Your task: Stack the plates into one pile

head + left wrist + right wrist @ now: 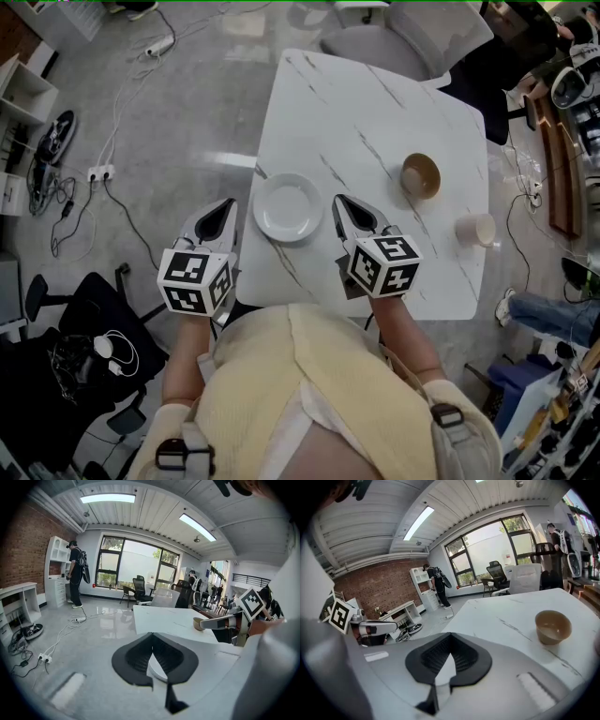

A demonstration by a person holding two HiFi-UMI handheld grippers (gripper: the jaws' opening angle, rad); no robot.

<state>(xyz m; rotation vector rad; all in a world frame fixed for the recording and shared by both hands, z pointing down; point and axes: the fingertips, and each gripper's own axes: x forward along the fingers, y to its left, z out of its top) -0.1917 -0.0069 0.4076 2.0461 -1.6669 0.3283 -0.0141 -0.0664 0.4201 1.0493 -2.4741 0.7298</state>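
Observation:
One white plate (288, 208) lies near the front edge of the white marble table (375, 103), between my two grippers. Left of the plate and just off the table's edge, my left gripper (228, 204) is shut with nothing in it; a sliver of the plate (157, 670) shows under its jaws. Right of the plate, over the table, my right gripper (340, 201) is shut and empty too. A tan bowl (421, 175) and a pale cup (475, 230) stand further right; the bowl (553, 626) is ahead of the right gripper (450, 637).
A white chair (412, 33) stands at the table's far side. On the floor at left lie cables and a power strip (100, 172), with a black chair (84, 319) nearer. A person (75, 573) stands by white shelves far off.

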